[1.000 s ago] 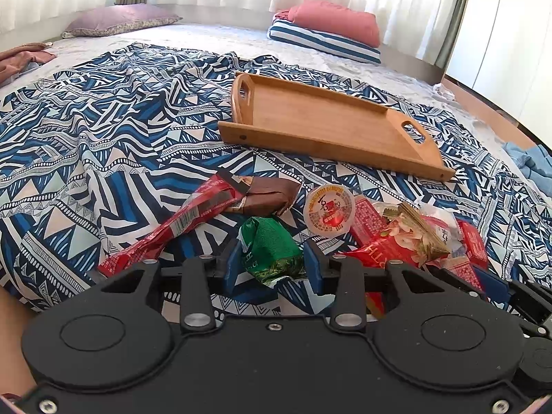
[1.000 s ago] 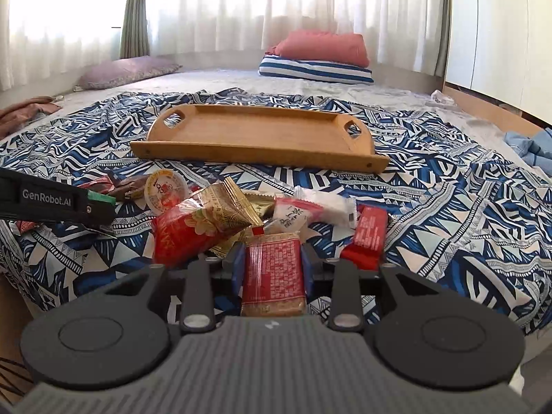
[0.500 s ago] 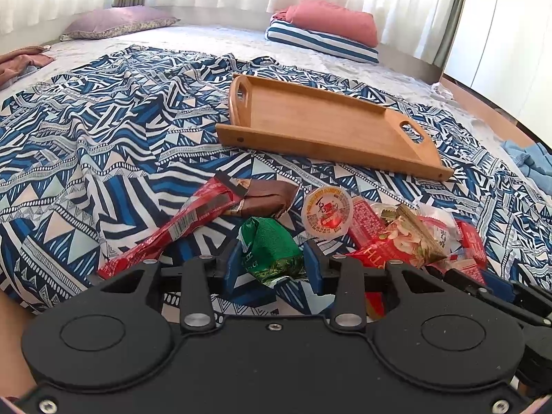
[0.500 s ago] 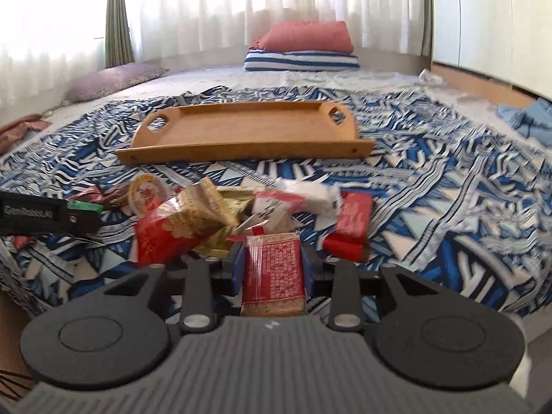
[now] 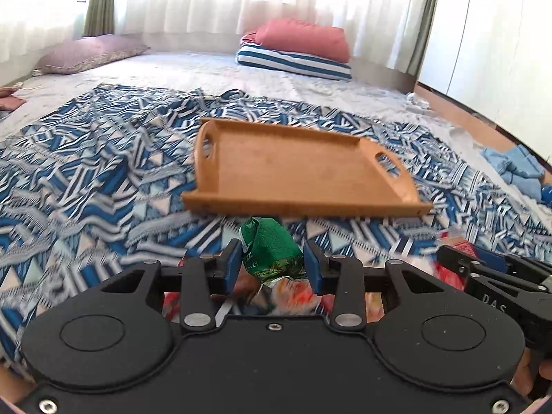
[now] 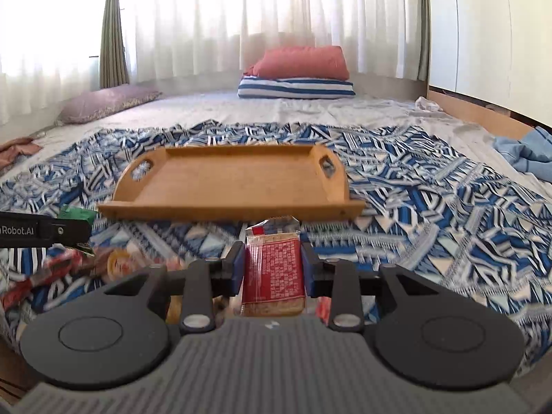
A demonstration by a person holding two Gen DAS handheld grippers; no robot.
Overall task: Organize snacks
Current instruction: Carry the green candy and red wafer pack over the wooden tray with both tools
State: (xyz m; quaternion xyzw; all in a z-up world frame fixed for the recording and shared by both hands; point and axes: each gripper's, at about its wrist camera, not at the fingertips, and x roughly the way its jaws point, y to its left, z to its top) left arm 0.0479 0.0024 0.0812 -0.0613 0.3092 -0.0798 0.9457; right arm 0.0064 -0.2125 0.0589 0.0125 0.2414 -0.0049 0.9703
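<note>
Left gripper point(image 5: 272, 264) pinching crumpled green packet point(image 5: 270, 248), right gripper point(image 6: 272, 267) clamping red wafer pack point(image 6: 272, 272). Risk: slippery foil slips out short of wooden tray point(image 6: 241, 212).

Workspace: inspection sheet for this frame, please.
Surface: bed under a blue-and-white geometric patterned blanket.
Job's things: empty wooden handled tray; green foil snack packet; red printed snack packet.
Clutter: loose snack packets on the blanket, blurred.
Grippers: left claw shut on the green packet; right claw shut on the red packet.
Cables: nothing seen.
Surroundings: pink and striped pillows, white curtains, white wardrobe.
</note>
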